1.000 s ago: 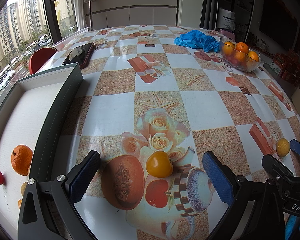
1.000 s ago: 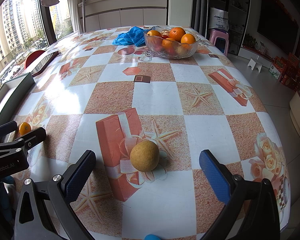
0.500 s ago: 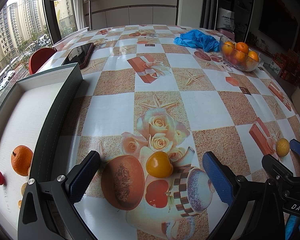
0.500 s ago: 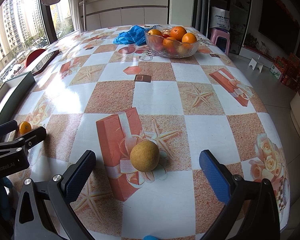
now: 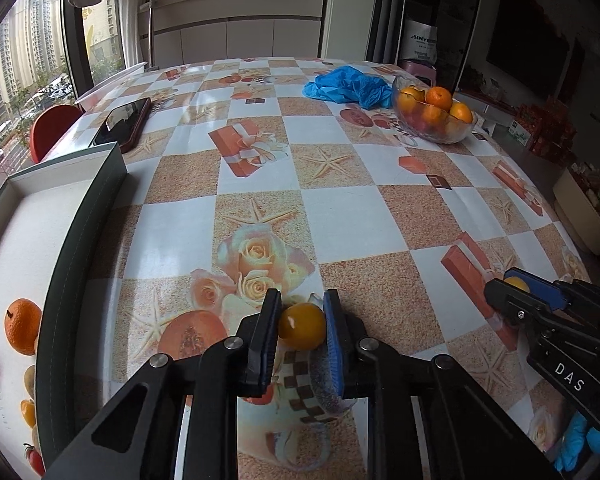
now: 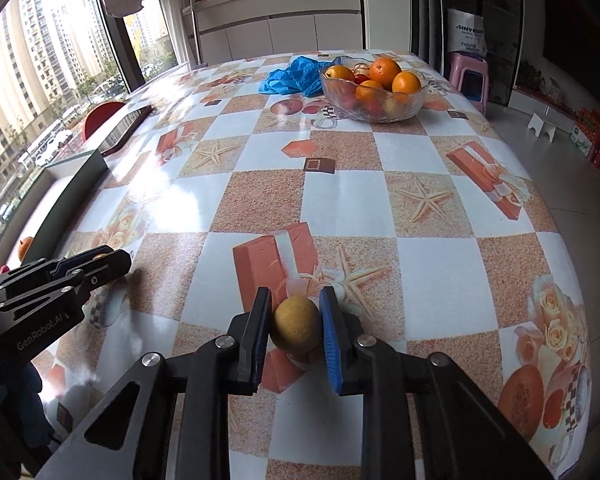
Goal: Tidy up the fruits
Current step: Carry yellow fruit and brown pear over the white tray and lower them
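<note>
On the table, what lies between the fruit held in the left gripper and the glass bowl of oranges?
In the left wrist view, only bare tablecloth with printed pictures lies between the yellow fruit and the glass bowl. The blue gloves lie beside the bowl, off that line.

Daylight from big window (image 6: 40, 92) on the left, high-rises outside. White counter with cabinets (image 5: 236, 28) at the far end. Table (image 6: 432, 248) has a glossy checkered cloth, window glare on its left half. Red chair (image 5: 52, 128) by the window side. Pink stool (image 6: 470, 80) on pale tiled floor (image 6: 560, 160) to the right. Dark TV (image 5: 526, 60) on right wall.
</note>
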### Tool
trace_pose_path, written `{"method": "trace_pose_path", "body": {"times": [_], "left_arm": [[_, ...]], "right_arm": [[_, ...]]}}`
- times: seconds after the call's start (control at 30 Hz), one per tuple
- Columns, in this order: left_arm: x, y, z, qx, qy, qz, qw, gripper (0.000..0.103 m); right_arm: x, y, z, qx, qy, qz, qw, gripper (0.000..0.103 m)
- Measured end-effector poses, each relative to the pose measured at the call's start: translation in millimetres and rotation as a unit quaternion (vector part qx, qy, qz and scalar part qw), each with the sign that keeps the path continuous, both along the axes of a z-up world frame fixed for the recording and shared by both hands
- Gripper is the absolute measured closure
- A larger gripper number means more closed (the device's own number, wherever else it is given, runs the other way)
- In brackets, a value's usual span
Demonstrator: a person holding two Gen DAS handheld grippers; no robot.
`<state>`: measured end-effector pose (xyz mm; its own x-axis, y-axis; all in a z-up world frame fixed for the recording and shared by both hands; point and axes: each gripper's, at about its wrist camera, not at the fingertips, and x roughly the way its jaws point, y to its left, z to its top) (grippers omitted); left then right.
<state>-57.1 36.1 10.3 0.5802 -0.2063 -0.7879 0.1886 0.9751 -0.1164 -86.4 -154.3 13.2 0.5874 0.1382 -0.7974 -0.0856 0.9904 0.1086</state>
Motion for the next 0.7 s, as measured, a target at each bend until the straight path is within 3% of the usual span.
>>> {"method": "trace_pose_path", "body": {"times": [0.13, 0.33, 0.7], "left_arm": [[-9, 8, 5, -0.03, 0.005, 0.0, 0.9995, 0.08], [-32, 23, 28, -0.056, -0.018, -0.01, 0.9982, 0.08], [-46, 83, 54, -0.032, -0.034, 0.034, 0.9983, 0.08]], "right_arm": [[-8, -12, 0, 0.028, 0.012, -0.014, 0.999, 0.076], [-13, -11, 1, 0.043, 0.029, -0.02, 0.998, 0.076], [7, 67, 12, 0.052, 0.046, 0.051, 0.996, 0.076]]}}
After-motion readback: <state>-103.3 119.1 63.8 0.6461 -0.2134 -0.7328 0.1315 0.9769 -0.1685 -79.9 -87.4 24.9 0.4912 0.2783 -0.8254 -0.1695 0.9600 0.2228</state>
